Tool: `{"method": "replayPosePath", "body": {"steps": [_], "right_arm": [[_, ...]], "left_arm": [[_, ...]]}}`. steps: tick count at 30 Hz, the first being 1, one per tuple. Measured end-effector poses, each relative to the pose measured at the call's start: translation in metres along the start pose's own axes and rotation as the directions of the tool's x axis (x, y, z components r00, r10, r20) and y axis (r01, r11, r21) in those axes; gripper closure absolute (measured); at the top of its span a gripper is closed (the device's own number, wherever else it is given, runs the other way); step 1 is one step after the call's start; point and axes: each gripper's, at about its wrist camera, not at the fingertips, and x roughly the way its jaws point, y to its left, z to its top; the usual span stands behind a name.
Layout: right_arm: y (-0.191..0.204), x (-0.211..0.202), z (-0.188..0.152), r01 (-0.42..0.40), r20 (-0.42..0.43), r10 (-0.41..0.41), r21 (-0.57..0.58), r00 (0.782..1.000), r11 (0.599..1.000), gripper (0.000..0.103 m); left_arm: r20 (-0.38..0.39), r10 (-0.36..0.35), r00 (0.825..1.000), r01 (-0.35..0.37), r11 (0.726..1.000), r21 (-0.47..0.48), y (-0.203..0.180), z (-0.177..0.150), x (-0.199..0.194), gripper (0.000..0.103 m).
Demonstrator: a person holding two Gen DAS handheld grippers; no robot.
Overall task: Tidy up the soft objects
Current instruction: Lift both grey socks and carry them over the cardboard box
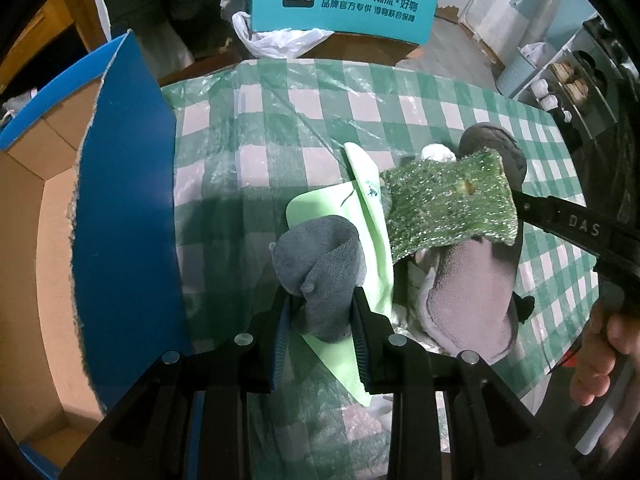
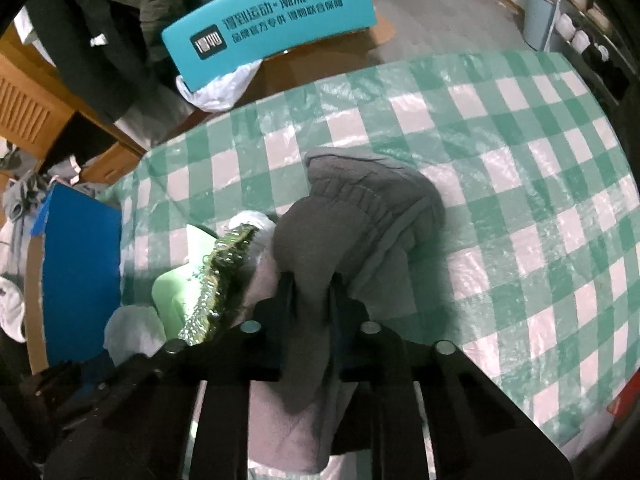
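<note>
Grey sock (image 1: 320, 276) in left gripper (image 1: 320, 312), slipper (image 2: 352, 232) in right gripper (image 2: 312, 284)

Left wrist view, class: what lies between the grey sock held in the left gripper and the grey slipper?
In the left wrist view, a light green sheet lies between the grey sock and the grey slipper.
</note>
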Motion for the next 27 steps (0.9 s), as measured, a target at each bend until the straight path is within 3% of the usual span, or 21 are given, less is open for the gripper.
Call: {"method": "replayPosePath", "body": {"steps": [11,27], "right_arm": [[-0.004,-0.034,-0.003,0.026,0.085,-0.024,-0.023,0.996,0.999,0.092],[0.005,-0.09,-0.011,0.09,0.221,-0.064,-0.11,0.973,0.99,0.092]], "left_arm": [[0.039,0.003,0.999,-0.004,1.0,0.028,-0.011,-0.005,-0.02,0.074],[0.135,0.023,0.991,-0.031,0.998,0.056,-0.019,-0.006,-0.055,0.074]]}}
